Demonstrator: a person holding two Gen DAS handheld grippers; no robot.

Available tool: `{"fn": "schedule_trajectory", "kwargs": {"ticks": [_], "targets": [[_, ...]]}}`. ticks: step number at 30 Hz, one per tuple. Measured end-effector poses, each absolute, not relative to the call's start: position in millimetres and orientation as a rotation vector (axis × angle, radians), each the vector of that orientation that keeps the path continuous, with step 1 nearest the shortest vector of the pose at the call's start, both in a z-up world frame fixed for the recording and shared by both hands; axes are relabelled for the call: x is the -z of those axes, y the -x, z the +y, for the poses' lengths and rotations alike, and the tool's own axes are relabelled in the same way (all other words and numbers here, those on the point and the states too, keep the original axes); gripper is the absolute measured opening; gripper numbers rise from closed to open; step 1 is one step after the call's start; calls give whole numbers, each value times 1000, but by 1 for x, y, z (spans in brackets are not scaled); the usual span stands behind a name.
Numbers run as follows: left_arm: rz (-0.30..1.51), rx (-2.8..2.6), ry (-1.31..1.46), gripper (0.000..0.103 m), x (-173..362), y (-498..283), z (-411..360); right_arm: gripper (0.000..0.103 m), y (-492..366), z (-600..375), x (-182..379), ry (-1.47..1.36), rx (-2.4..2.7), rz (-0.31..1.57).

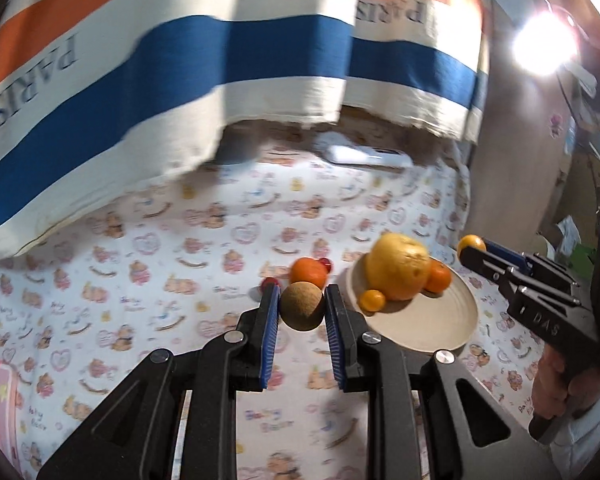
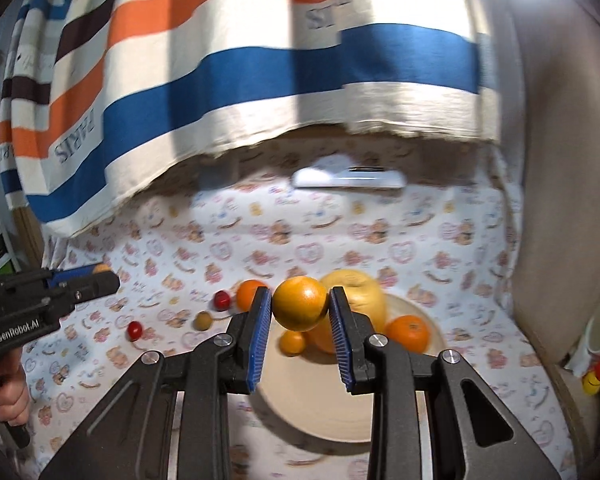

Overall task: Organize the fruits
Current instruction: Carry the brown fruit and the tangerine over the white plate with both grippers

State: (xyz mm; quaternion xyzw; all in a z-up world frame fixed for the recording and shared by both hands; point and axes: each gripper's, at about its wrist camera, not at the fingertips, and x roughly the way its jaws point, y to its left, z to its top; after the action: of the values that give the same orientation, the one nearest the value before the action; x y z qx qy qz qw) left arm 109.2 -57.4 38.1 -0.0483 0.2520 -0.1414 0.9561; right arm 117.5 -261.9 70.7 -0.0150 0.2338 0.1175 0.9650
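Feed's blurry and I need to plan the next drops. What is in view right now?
plate: one, cream, on the tablecloth
large fruit: one, yellow, on the plate
medium orange: one, orange, on the plate
tiny orange: one, orange, on the plate
loose orange: one, orange, on the cloth left of the plate
red fruits: two, red, on the cloth
small brown fruit: one, brown, between the red ones
flat object: one, white, table rear
striped cloth: one, blue, orange and cream, hanging behind
tablecloth: one, pink print
left claw: shut on round brown fruit
right claw: shut on held orange
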Motion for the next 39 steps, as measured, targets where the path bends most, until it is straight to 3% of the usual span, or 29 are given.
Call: {"fn": "schedule_trajectory", "kwargs": {"ticks": [12, 28, 39], "targets": [[638, 398, -1, 22, -24, -152, -140, 31, -138, -314, -54, -32, -135, 476], [843, 450, -125, 22, 19, -193, -187, 31, -182, -327, 5, -133, -193, 820], [851, 435, -132, 22, 25, -197, -186, 31, -188, -328, 16, -120, -172, 868]]}}
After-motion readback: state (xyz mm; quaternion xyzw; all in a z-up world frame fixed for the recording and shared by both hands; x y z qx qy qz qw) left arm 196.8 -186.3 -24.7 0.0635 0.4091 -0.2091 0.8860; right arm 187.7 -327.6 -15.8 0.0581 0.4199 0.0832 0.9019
